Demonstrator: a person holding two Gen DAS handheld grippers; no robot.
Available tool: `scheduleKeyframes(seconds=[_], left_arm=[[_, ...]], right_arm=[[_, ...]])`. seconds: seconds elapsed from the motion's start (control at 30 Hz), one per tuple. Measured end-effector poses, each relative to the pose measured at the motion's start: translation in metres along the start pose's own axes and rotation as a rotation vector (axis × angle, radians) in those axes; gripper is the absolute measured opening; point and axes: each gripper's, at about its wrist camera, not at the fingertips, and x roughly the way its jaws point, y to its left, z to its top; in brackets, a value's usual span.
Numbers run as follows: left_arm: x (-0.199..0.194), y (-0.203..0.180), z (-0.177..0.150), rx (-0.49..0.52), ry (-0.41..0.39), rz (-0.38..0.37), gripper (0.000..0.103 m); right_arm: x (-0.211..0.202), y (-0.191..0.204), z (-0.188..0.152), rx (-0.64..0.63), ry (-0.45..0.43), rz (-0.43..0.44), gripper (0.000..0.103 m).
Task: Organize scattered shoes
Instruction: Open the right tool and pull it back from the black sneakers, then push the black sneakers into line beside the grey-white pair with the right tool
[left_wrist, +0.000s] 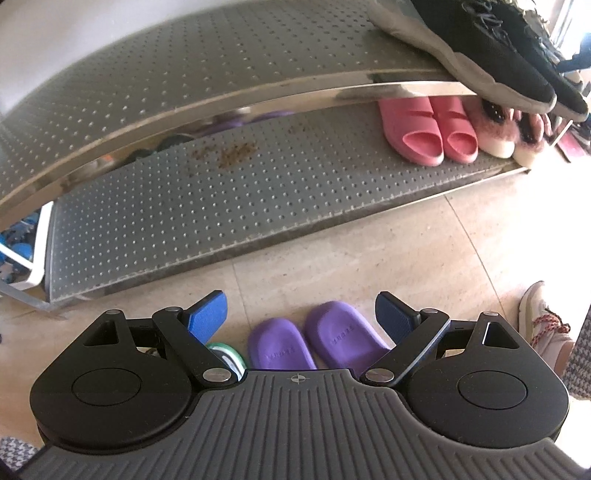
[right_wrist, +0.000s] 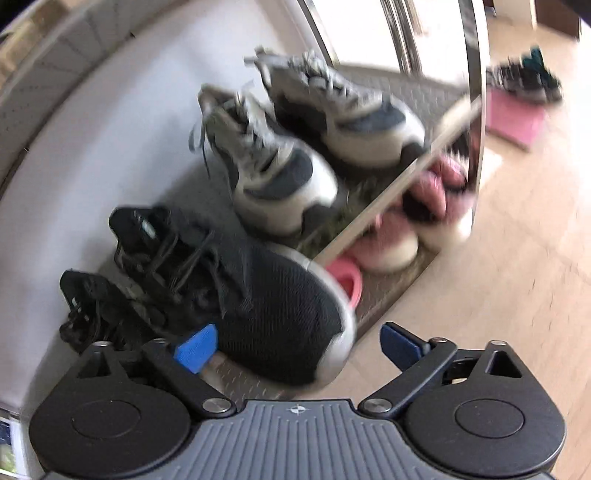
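Left gripper (left_wrist: 301, 314) jaws spread wide over purple slippers (left_wrist: 317, 341) on floor tiles, nothing pinched; rack (left_wrist: 236, 184) just beyond, pink slides (left_wrist: 428, 133) on lower shelf

Right gripper (right_wrist: 299, 347) jaws spread, black sneaker (right_wrist: 273, 314) toe between, pads clear; grey sneakers (right_wrist: 288, 173) alongside on top shelf

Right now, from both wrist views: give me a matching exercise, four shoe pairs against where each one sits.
Things:
1. purple slippers
2. pink slides
3. black sneakers
4. grey and white sneakers

Places:
A. top shelf of the rack, at the end past the dark pair
B. floor in front of the rack, below the open left gripper
C. lower shelf, beside the fluffy pink slippers
D. top shelf, toes over the front edge, just ahead of the open right gripper

Pairs: 1-B, 2-C, 3-D, 4-A
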Motion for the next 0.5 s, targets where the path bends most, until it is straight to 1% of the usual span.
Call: scheduleKeyframes(seconds=[0.03, 0.1, 0.17, 0.27, 0.33, 0.37, 0.43, 0.5], left_arm=[[0.001, 0.0, 0.0, -0.002, 0.002, 0.001, 0.091], [0.0, 0.001, -0.001, -0.005, 0.003, 0.002, 0.091], [-0.002, 0.003, -0.001, -0.006, 0.0, 0.002, 0.091], [-0.005, 0.007, -0.002, -0.012, -0.006, 0.003, 0.091], [-0.007, 0.01, -0.003, -0.019, -0.007, 0.004, 0.091], [-0.007, 0.01, -0.003, -0.021, -0.007, 0.005, 0.091], [-0.009, 0.012, -0.004, -0.028, -0.009, 0.004, 0.091], [-0.009, 0.013, -0.004, -0.032, -0.01, -0.001, 0.091]], right_arm=[[0.002, 0.006, -0.003, -0.009, 0.006, 0.006, 0.098], [0.007, 0.019, -0.006, -0.058, 0.009, -0.011, 0.097], [0.01, 0.029, -0.011, -0.078, 0.027, 0.012, 0.096], [0.015, 0.05, -0.02, -0.147, 0.033, -0.004, 0.096], [0.014, 0.055, -0.023, -0.178, 0.026, -0.035, 0.092], [0.012, 0.058, -0.025, -0.197, 0.016, -0.053, 0.092], [-0.001, 0.066, -0.028, -0.273, -0.049, -0.095, 0.093], [-0.015, 0.073, -0.032, -0.353, -0.135, -0.085, 0.093]])
